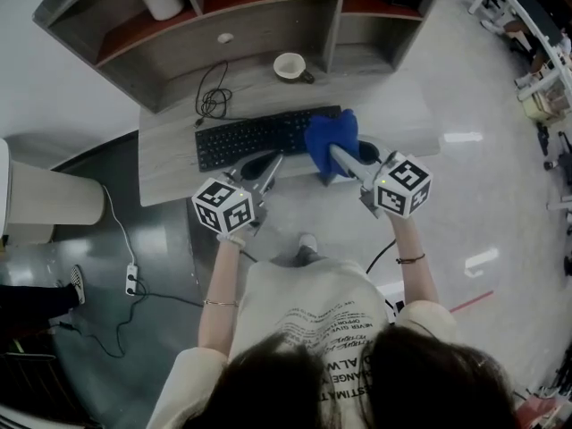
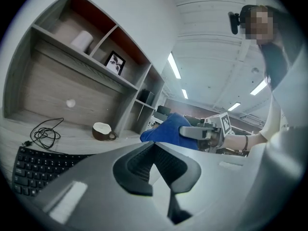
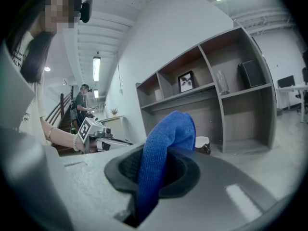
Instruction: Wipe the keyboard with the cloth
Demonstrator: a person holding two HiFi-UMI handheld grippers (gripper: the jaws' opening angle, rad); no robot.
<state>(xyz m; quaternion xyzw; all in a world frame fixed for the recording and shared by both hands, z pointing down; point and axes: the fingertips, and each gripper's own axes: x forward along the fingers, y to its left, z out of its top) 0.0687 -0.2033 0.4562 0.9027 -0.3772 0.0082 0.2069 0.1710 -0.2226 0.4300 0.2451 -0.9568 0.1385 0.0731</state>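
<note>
My right gripper (image 1: pixel 337 157) is clamped on the blue cloth (image 1: pixel 331 135), which bunches up past its tips over the end of the keyboard (image 1: pixel 255 139) nearest it. I cannot tell whether cloth meets keys. My left gripper (image 2: pixel 153 147) has its jaws together on nothing, the keyboard just ahead of it on the tabletop (image 1: pixel 170 164). I judge the wipe is only starting. Next I press the cloth down and sweep toward the left gripper's side.
</note>
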